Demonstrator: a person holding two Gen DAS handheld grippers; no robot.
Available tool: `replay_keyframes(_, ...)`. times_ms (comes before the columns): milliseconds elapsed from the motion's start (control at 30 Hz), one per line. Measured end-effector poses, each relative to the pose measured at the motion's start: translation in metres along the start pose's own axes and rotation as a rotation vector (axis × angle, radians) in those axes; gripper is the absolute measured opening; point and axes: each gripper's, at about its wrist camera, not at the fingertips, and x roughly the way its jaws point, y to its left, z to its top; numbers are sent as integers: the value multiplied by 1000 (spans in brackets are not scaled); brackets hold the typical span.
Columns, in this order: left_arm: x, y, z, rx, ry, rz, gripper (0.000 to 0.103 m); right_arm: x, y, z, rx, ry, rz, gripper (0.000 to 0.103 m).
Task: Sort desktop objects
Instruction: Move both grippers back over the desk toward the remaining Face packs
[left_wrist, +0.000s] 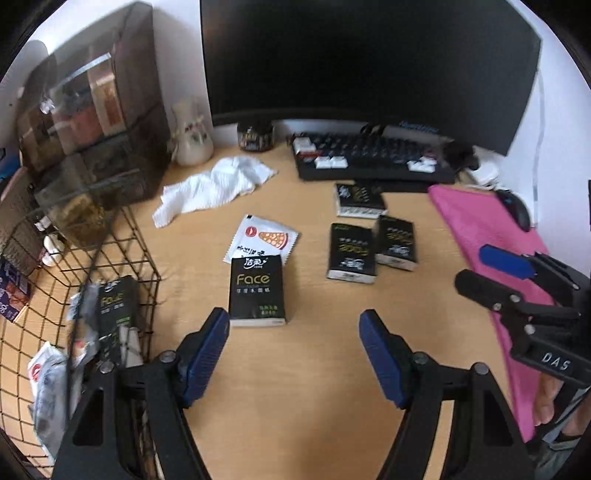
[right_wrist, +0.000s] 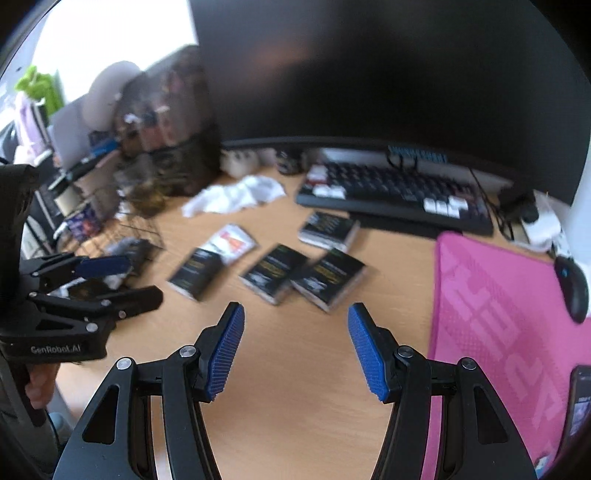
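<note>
Nearest in the left wrist view, the left gripper (left_wrist: 291, 325) hangs with its fingers (left_wrist: 207, 350) spread and nothing between them, just short of the closest tissue pack (left_wrist: 257, 291), which lies flat on the bench (left_wrist: 314, 387), its "Face" label up. That reads as a line-up for a pick, since the wire basket (left_wrist: 110, 266) at the left already holds one such pack (left_wrist: 118, 306) among wrappers. The right gripper (right_wrist: 295, 314) is likewise released and empty, its fingers (right_wrist: 227, 347) parted over bare wood short of two packs lying side by side (right_wrist: 303, 275); probably its own targets. A white sachet with a pizza picture (left_wrist: 263, 238) is tucked partly under the near pack's far edge, a fourth loose pack (left_wrist: 357, 199) sits before the keyboard (left_wrist: 373, 157), and a crumpled white cloth (left_wrist: 218, 184) lies towards the vase (left_wrist: 190, 136). Only the left view shows the basket's contents clearly (the right one is blurred there). Only the right view shows the pink mat (right_wrist: 498, 314) in full, with a mouse (right_wrist: 572, 291) and the edge of a phone (right_wrist: 581, 402). The monitor (left_wrist: 369, 55) closes the back.
</note>
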Motion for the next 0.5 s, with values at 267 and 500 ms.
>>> replay_keyframes(267,44,10,14,-26,45,9,77,56,-25,21,47,47,-31,58)
replay_keyframes(500,58,17,22,-27,54,-27,77,101,-30,49,62,43,-117,58)
